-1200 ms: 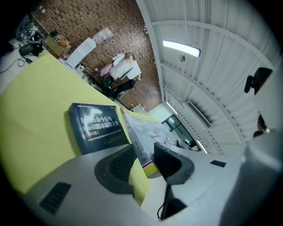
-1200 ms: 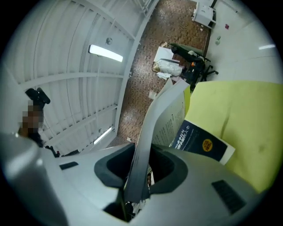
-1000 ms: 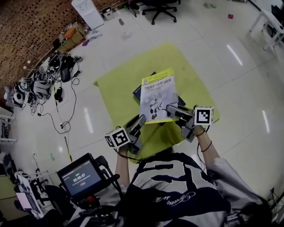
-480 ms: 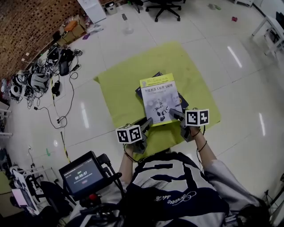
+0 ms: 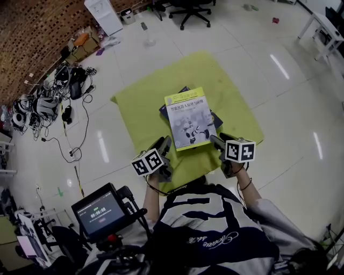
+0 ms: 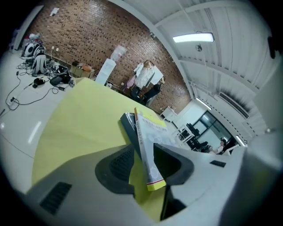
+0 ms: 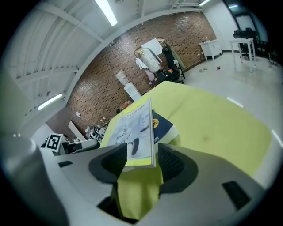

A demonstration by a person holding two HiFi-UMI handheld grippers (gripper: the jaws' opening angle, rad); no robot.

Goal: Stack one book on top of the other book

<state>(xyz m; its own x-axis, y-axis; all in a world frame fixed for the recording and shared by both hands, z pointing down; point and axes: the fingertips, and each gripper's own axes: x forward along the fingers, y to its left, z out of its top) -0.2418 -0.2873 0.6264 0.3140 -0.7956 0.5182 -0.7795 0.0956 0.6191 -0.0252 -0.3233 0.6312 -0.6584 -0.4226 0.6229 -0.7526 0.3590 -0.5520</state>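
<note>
A yellow-and-white book [image 5: 188, 118] lies on top of a dark blue book [image 5: 163, 111] on the yellow-green cloth [image 5: 140, 102]. My right gripper [image 5: 215, 140] is at the top book's near right corner. Its jaws are opening, and in the right gripper view that corner [image 7: 140, 152] sits loose between them with gaps on both sides. My left gripper [image 5: 164, 144] is at the near left corner. In the left gripper view the book's edge [image 6: 148, 150] stands between open jaws, and the dark book [image 6: 127, 123] shows beneath it.
Around the cloth is shiny white floor. A tangle of cables and gear [image 5: 54, 91] lies at the left, a white unit [image 5: 105, 15] and an office chair [image 5: 188, 8] at the back, and a white table [image 5: 328, 27] at the right. A small screen [image 5: 99, 214] is near my body.
The top book has come down from a tilt to lie flat on the dark book. The right gripper's jaws have spread and both grippers have drawn back toward the person.
</note>
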